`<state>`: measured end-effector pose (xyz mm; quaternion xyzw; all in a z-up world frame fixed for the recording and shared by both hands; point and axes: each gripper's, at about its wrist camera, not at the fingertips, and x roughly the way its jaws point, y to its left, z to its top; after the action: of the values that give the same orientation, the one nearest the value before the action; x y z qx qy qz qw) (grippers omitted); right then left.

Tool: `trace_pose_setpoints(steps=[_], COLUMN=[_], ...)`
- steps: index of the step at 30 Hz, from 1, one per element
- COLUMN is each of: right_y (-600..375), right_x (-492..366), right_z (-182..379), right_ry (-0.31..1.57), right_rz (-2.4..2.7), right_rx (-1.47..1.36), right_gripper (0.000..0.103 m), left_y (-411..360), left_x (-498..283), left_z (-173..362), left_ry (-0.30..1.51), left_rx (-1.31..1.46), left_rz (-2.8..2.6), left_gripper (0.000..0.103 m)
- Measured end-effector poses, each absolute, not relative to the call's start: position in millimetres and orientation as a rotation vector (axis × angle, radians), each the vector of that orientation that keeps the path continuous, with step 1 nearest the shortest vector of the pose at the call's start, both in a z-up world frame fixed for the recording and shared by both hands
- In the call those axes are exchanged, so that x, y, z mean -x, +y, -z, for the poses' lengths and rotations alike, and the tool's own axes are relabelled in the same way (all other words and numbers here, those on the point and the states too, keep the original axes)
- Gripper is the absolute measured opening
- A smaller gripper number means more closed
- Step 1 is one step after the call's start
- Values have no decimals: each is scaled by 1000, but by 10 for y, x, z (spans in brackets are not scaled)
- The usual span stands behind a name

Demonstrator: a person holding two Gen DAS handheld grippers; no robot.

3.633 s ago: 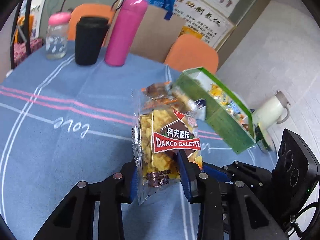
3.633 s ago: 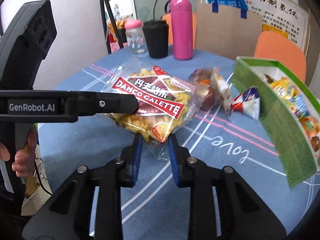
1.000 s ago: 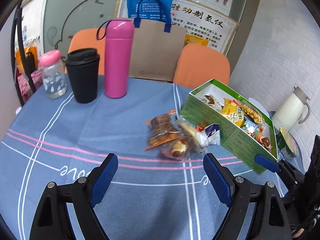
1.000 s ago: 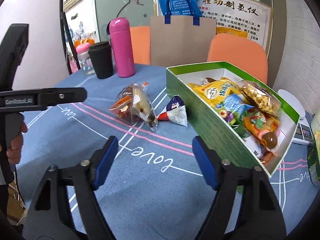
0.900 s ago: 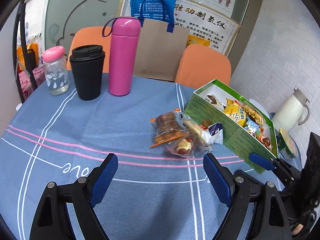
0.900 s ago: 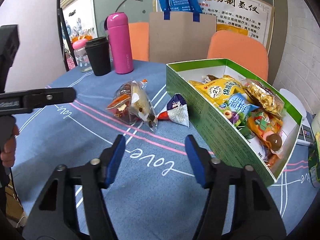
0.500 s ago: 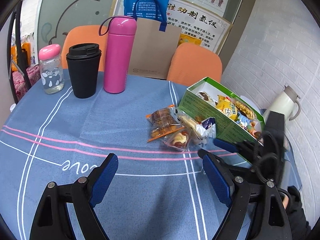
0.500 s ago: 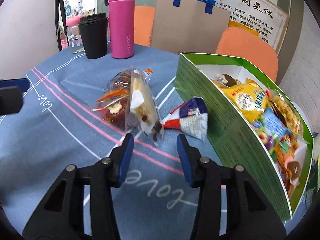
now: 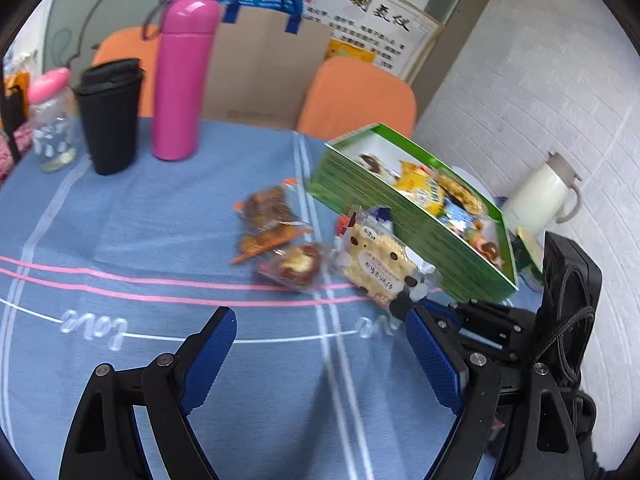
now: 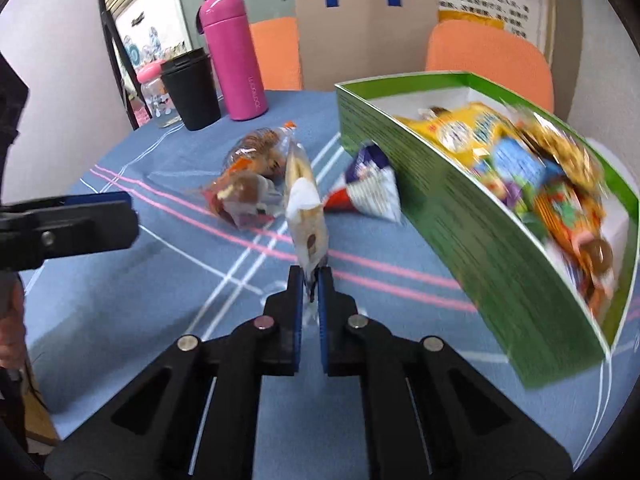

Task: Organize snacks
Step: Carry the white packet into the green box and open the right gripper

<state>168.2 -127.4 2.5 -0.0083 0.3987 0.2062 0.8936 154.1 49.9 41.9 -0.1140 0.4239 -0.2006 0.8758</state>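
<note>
Cookie packet (image 10: 306, 216) between two loose snacks (image 10: 244, 192), beside green box (image 10: 460, 216).

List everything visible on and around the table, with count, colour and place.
Green box: 1, green outside, white inside, table's right side, filled with mixed snack packs.
Cookie pack: 1, clear with pale cookies, pinched at one end by the right gripper.
Loose snack packs: 2, orange-brown, mid-table left of the box.
Triangular pack: 1, white and purple, against the box wall.
Pink bottle: 1, far side.
Black cup: 1, left of the bottle.
Glass jar: 1, clear, pink lid, far left.
Paper bag: 1, brown, blue handles.
Chairs: 2, orange.
Kettle: 1, cream, off the table's right.
Tablecloth: 1, blue, pink and white lines.
Left gripper: open, empty.
Right gripper: shut.
</note>
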Motion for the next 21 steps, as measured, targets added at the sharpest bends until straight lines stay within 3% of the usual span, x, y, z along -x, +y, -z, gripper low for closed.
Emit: trace_pose_setpoints(steps=[21], right_y=[-1479], right_x=[-1298], right_z=[-35], right_ry=[794], right_rz=[-421], right_rx=[77], right_gripper=[8], left_y=[-405], left_x=[-2114], left_z=[-166], left_ry=[1071], left_rx=[355], left_rz=[564], left_gripper=[88])
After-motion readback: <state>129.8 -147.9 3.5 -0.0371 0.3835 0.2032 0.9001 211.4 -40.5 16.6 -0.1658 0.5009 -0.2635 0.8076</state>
